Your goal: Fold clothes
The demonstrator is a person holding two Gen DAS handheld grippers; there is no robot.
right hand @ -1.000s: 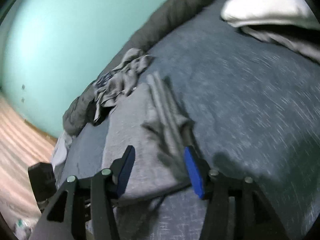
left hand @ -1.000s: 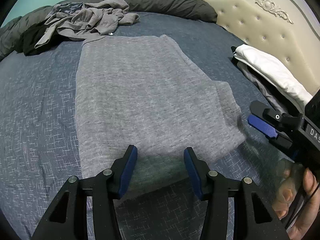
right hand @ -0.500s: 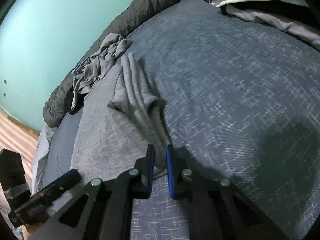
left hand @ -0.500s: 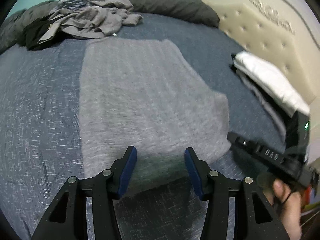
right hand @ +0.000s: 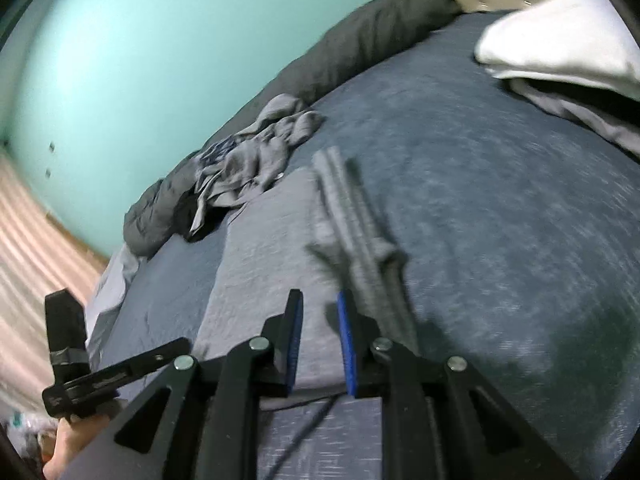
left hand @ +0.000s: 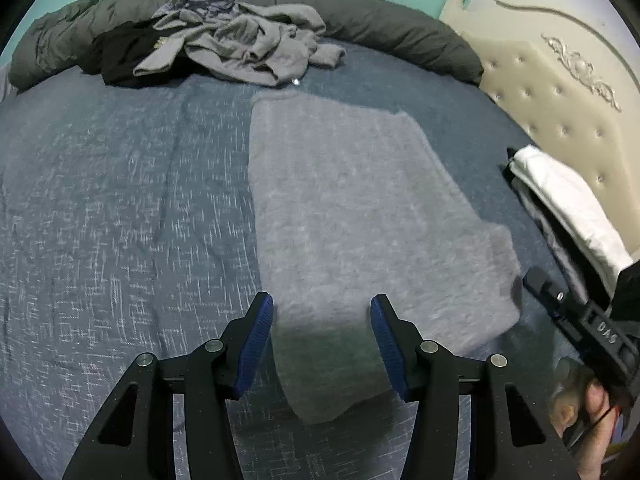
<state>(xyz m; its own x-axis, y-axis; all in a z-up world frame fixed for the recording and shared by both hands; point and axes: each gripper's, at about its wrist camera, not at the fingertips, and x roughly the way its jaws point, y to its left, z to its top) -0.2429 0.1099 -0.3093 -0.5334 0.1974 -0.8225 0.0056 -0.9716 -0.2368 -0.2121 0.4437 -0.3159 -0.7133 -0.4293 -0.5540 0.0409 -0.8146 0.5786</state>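
Note:
A grey garment point(left hand: 352, 216) lies spread flat on the blue bedspread point(left hand: 120, 220). My left gripper point(left hand: 322, 300) hovers open over its near hem, its left finger close to the garment's left edge, nothing between the pads. At the garment's right corner my right gripper point(right hand: 319, 300) has its jaws drawn nearly together on a bunched ridge of the grey garment point(right hand: 352, 220), which rises blurred toward the right finger. In the left wrist view the right gripper point(left hand: 538, 280) shows side-on, held by a hand point(left hand: 596, 420).
A heap of crumpled grey and black clothes point(left hand: 248, 44) lies at the far side against a rolled dark duvet point(left hand: 400, 28). A folded stack topped in white point(left hand: 568, 200) sits by the padded headboard point(left hand: 560, 92). Striped floor point(right hand: 36, 240) shows beyond the bed's left edge.
My right gripper went from open to nearly closed on the garment's right corner, and the ridge now looks raised. My left gripper shifted left along the near hem, still open.

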